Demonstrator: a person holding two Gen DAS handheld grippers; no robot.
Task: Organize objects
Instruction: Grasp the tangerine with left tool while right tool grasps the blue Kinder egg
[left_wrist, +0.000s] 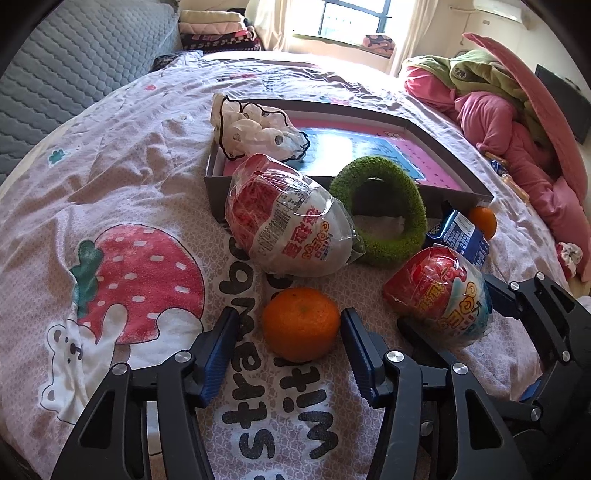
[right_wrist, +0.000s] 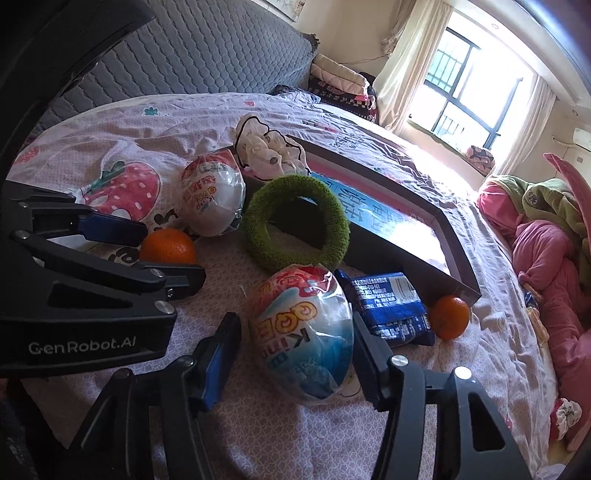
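Nearest, the left gripper (left_wrist: 290, 352) stands apart around an orange (left_wrist: 301, 324), its pads not touching the dimpled peel. Just right, the right gripper (right_wrist: 295, 354) brackets a plastic-wrapped red-and-blue egg (right_wrist: 301, 336); the right pad touches its wrapper, the left stands clear. Farther off lie a green fuzzy ring (left_wrist: 378, 210), a bigger red-and-white wrapped egg (left_wrist: 288, 218), and a shallow box (left_wrist: 369, 147) on the strawberry-print bedsheet (left_wrist: 110, 206).

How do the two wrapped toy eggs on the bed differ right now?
The red-and-white egg lies against the box beside the green ring, with no gripper around it; the red-and-blue egg lies nearer, between the right gripper's fingers. The first has a white lower half, the second a blue one. Both are egg-shaped, in clear crinkled wrap, lying on their sides on the bedsheet.
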